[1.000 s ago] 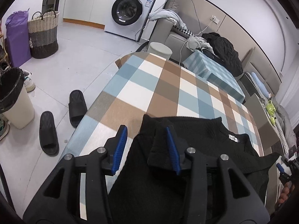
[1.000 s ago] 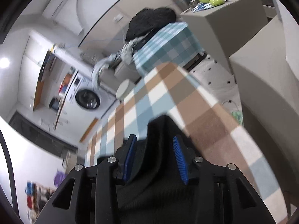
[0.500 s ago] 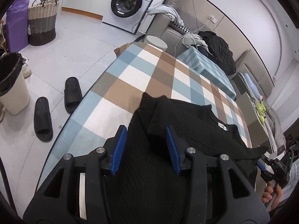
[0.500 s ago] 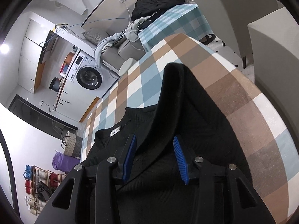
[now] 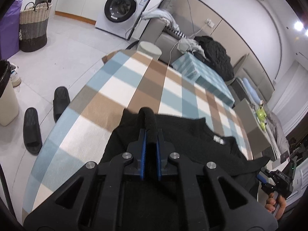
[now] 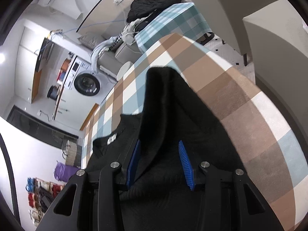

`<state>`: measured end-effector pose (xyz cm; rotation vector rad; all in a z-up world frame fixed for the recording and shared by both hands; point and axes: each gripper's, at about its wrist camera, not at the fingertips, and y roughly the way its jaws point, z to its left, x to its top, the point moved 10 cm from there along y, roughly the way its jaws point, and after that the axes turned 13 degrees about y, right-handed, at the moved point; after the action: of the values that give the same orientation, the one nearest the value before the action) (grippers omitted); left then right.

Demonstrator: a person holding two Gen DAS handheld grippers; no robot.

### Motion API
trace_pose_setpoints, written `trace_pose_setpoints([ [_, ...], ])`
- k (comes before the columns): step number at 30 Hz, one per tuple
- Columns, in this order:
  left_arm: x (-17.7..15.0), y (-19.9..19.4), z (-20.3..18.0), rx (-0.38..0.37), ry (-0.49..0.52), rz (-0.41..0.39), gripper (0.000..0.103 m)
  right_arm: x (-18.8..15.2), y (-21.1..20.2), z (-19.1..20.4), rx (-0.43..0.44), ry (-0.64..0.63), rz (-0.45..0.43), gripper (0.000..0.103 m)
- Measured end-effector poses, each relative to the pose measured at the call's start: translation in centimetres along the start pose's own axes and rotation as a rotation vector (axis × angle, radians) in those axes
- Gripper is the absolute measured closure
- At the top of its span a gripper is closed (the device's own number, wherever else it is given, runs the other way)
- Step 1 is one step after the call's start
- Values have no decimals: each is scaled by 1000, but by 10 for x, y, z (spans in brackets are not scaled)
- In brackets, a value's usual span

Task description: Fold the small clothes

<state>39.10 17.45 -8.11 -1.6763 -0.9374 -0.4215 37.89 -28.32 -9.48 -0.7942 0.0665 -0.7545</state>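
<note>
A black knit sweater lies spread on the checked tablecloth, its neck label facing up. My left gripper is shut on a raised fold of the sweater's left sleeve. In the right wrist view the sweater shows with its right sleeve stretched away across the tablecloth. My right gripper is open, its blue pads either side of that sleeve. The right gripper also shows in the left wrist view, low at the right edge, held by a hand.
A washing machine, a woven basket, a bin and black slippers are on the floor to the left. A sofa with clothes and a white stool stand beyond the table's far end.
My left gripper has shut on the sleeve fold and the fabric now stands up between its pads. The right gripper has stayed open over the other sleeve.
</note>
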Motion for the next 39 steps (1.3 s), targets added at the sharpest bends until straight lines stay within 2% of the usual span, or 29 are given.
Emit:
trace_pose_setpoints([
  [5,29,1,2,-1,-44,-78,97,13,19,21,47,24,28,61],
  [7,36,5,6,15,-79,-104,92,17,29,33,96,35,44,61],
  [8,37,8,8,23,-87,-99,75,23,31,46,170,51,38,61],
  [9,36,11,9,30,-94,-84,50,32,29,52,208,72,8,61],
  [10,35,14,11,38,-105,-70,41,40,24,55,217,87,-29,61],
  [11,35,13,13,37,-114,-78,38,45,21,56,211,88,-53,61],
  [13,33,12,13,45,-96,-74,38,51,9,56,158,51,-100,61],
  [19,19,14,9,45,-47,-37,38,32,1,37,-3,-61,-78,61],
  [27,-1,23,0,33,-10,24,38,4,-7,4,-72,-79,-40,61],
  [29,-7,19,2,51,9,33,38,-5,-14,-1,-95,-109,-37,57],
  [31,-15,14,3,64,24,53,36,-13,-21,-5,-112,-137,-33,45],
  [34,-33,0,9,95,40,83,36,-30,-35,-14,-146,-195,-24,38],
  [39,-76,-24,20,126,38,137,34,-64,-66,-37,-174,-256,-25,36],
])
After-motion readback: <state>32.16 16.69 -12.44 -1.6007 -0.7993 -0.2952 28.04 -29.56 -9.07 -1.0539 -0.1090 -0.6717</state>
